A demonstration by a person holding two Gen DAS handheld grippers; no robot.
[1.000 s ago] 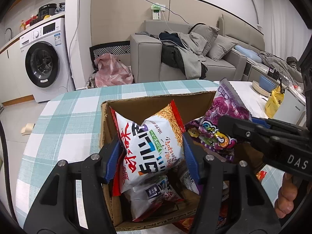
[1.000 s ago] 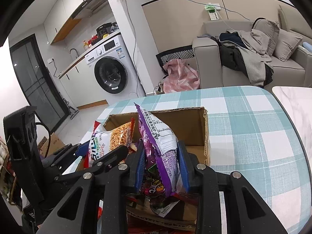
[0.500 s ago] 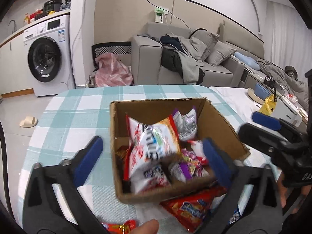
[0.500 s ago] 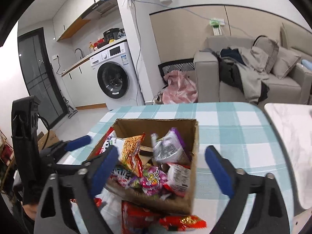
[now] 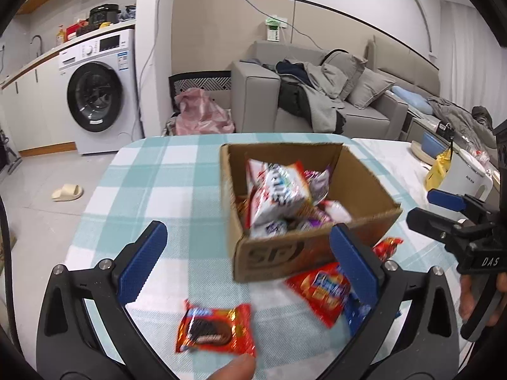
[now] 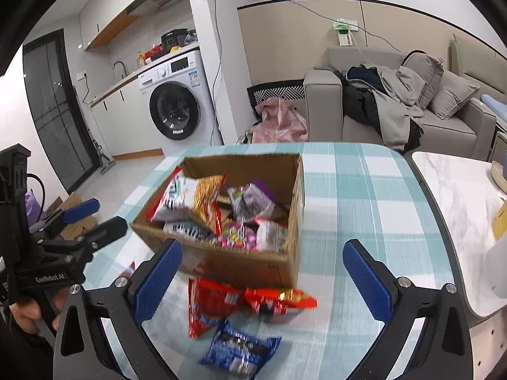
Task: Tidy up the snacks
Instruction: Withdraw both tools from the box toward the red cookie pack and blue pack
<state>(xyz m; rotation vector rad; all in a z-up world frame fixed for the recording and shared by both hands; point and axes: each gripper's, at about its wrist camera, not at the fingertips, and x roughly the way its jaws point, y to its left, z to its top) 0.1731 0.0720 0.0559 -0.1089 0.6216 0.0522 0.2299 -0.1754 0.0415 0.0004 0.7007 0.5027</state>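
A cardboard box (image 5: 269,256) (image 6: 240,266) stands on the checked table, holding several snack bags. Among them are a white-and-red noodle bag (image 5: 275,190) (image 6: 190,196) and a purple bag (image 5: 320,180) (image 6: 253,199). My left gripper (image 5: 247,232) hangs wide open in front of the box, nothing between its pads. My right gripper (image 6: 262,247) is also back from the box, its jaws still opening and empty. In front of the box lie a red cookie packet (image 5: 215,329), other red packets (image 6: 209,307) (image 6: 279,300) and a blue packet (image 6: 240,348).
The teal checked tablecloth (image 5: 152,183) shows bare patches left of the box. A white marble table (image 6: 459,190) adjoins on the right, with a white kettle (image 5: 465,174) and a yellow bag (image 5: 440,167). A sofa and a washing machine stand beyond.
Both grippers let go of their bags, opened wide and drew back from the box. The noodle bag and the purple bag now lie inside it.
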